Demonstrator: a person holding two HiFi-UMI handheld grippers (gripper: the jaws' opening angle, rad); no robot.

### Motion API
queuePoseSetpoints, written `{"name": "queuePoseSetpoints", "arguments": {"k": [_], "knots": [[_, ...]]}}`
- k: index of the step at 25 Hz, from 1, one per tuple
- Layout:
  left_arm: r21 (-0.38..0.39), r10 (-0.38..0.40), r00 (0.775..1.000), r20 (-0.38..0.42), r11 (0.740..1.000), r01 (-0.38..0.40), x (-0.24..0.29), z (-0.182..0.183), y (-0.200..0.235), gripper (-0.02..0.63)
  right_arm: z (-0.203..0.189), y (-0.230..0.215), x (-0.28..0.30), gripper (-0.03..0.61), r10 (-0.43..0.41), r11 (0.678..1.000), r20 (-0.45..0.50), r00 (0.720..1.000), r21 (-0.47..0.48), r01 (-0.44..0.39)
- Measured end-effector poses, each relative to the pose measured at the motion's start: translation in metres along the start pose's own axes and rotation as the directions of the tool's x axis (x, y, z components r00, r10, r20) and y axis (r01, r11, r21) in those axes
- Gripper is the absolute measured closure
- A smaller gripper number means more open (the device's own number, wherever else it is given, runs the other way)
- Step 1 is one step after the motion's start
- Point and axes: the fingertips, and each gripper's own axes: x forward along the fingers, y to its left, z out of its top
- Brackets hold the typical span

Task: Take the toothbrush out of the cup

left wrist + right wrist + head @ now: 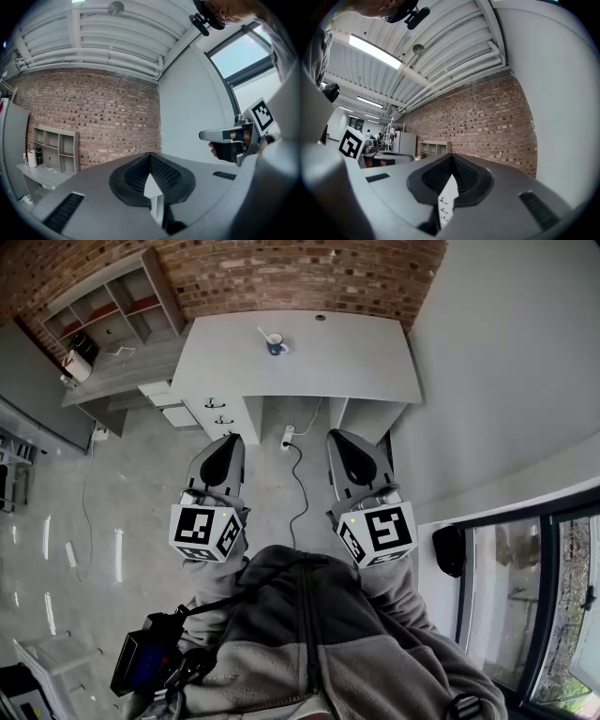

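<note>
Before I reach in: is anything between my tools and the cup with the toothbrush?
Nothing visible. Bare desk lies before the cup with the toothbrush; left tool and right tool hang short of the desk edge.

The right claw (pixel 451 158), jaws pressed together, points toward a brick wall (pixel 487 122) and a grey shelf unit (pixel 433 148).
</note>
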Motion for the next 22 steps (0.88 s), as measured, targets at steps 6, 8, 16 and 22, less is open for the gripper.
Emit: {"name": "queuePoseSetpoints", "arguments": {"k": [6,8,16,22], "knots": [[-0.014,0.017,0.999,-0.031,1.000,-0.018,0.005,0.001,-0.002,0.609,-0.003,-0.004,0.003,0.577,0.029,0.999,-0.039,0.999,0.017,-0.028],[-0.017,0.021,0.999,-0.042,1.000,-0.022,0.004,-0.006,-0.007,0.609,-0.012,-0.004,0.000,0.577,0.044,0.999,-0.053,0.998,0.027,-0.043],[-0.007,0.057,0.993,-0.102,0.998,-0.058,-0.004,-0.054,-0.044,0.609,-0.067,-0.025,-0.032,0.577,0.080,0.992,-0.077,0.994,0.103,-0.072],[-0.027,0.061,0.992,-0.108,0.998,-0.064,0.012,-0.064,-0.025,0.609,-0.077,-0.030,-0.009,0.577,0.079,0.991,-0.086,0.993,0.114,-0.069]]}}
